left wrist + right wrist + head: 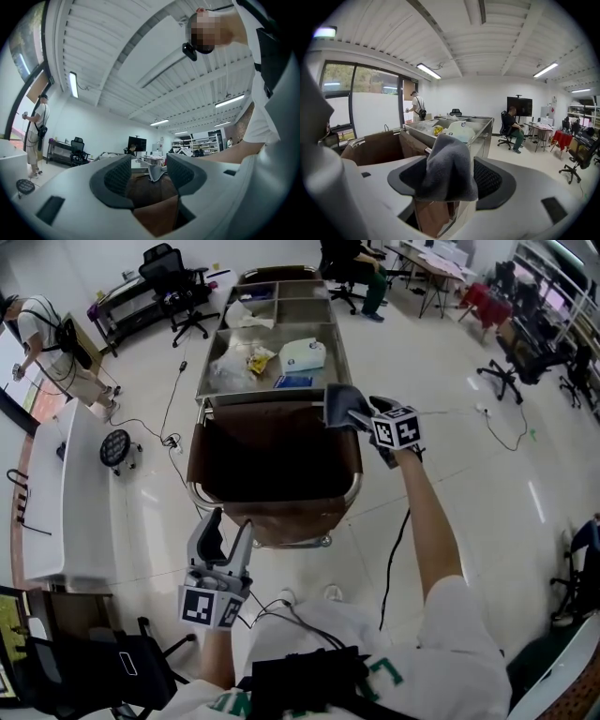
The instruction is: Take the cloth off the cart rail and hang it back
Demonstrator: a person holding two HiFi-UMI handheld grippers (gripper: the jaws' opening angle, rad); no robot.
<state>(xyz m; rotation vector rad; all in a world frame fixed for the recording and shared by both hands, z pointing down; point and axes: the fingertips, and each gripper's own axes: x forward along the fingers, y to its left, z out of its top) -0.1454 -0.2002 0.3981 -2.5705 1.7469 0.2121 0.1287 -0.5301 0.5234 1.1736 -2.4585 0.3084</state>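
Observation:
A grey cloth is bunched at the far right corner of the cart's brown bag, over the chrome cart rail. My right gripper is at that corner. In the right gripper view the cloth stands between the jaws of that gripper; the jaws are spread, the left pad is hidden by cloth and the right pad shows bare beside it. The rail runs just behind. My left gripper hangs open near the cart's front edge, nothing between the jaws.
The brown bag fills the cart's near end; steel trays behind it hold plastic bags and a white pack. A white table stands at the left, with a person beyond it. Office chairs and floor cables surround the cart.

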